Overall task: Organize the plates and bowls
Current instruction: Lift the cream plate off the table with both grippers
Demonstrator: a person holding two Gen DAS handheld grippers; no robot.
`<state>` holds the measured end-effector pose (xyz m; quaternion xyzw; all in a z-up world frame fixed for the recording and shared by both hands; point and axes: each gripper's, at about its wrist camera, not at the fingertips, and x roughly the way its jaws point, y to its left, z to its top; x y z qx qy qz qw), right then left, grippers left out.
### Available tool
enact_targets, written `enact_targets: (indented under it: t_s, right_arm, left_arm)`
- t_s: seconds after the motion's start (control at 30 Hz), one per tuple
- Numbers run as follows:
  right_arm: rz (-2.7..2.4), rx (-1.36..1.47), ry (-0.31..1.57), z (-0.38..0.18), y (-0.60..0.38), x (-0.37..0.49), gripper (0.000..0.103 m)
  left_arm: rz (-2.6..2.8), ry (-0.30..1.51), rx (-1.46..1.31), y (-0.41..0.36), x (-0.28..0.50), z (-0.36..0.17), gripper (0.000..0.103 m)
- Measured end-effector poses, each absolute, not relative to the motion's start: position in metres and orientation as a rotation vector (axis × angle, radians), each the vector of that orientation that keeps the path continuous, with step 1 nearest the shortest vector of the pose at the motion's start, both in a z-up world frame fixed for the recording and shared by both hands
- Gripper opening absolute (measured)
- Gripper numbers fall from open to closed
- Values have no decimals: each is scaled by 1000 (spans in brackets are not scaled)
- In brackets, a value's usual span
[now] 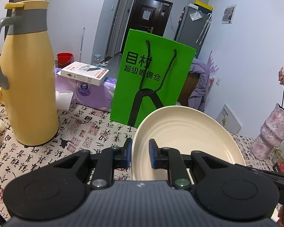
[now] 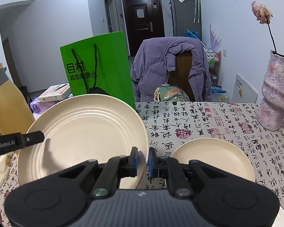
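Holding the large cream plate [image 2: 85, 128] tilted above the calligraphy tablecloth [image 2: 208, 124], I pinch its right rim in my right gripper [image 2: 143, 159], jaws nearly closed, while my left gripper [image 1: 140, 151] clamps its left rim. Right of it a smaller plate [image 2: 214, 157] lies flat; far behind stands a green bag [image 1: 153, 71].

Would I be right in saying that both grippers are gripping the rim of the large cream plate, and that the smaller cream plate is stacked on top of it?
Not quite: the smaller cream plate is not stacked on the large cream plate; it lies apart on the tablecloth, as the right wrist view shows. The left gripper and right gripper do each grip the large plate's rim.
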<state>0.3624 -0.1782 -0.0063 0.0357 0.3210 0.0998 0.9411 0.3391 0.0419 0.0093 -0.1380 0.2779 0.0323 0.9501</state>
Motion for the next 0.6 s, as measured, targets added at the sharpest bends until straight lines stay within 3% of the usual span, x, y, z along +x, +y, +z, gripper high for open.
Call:
enact_targets:
  t_s: [0.6]
  right_arm:
    - [272,98,647,12,-186,305,12]
  left_arm:
    - [110,515,-238,33,271,43,18]
